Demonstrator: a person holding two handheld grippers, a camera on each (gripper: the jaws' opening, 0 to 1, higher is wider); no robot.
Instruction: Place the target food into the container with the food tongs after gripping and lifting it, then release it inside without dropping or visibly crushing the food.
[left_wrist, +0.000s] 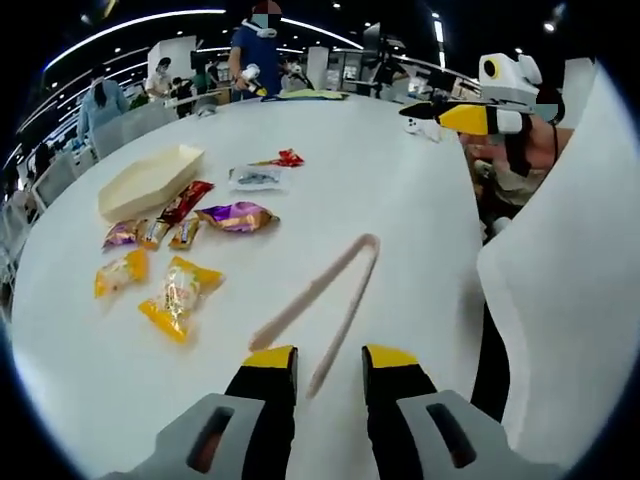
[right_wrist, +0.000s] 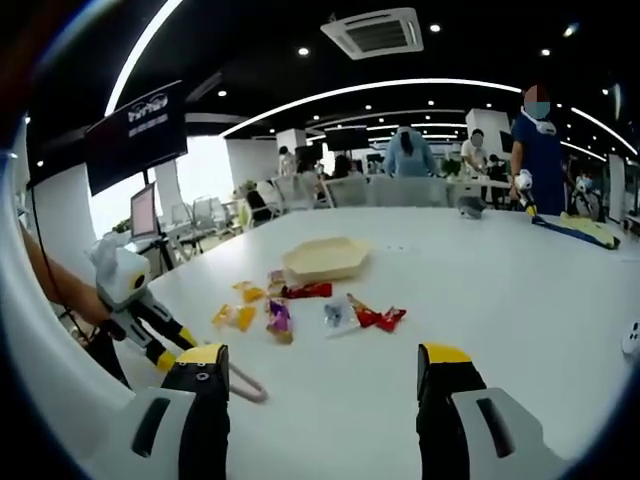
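The fingers of the left gripper (left_wrist: 330, 362) stand apart with nothing between them, just above the open ends of the pink food tongs (left_wrist: 322, 300), which lie flat on the white table (left_wrist: 400, 180); the right gripper (right_wrist: 322, 372) has its fingers wide apart too, hovering over the table; wrapped snacks (left_wrist: 180, 295) lie scattered near the cream container (left_wrist: 150, 178), which sits well apart from the tongs.
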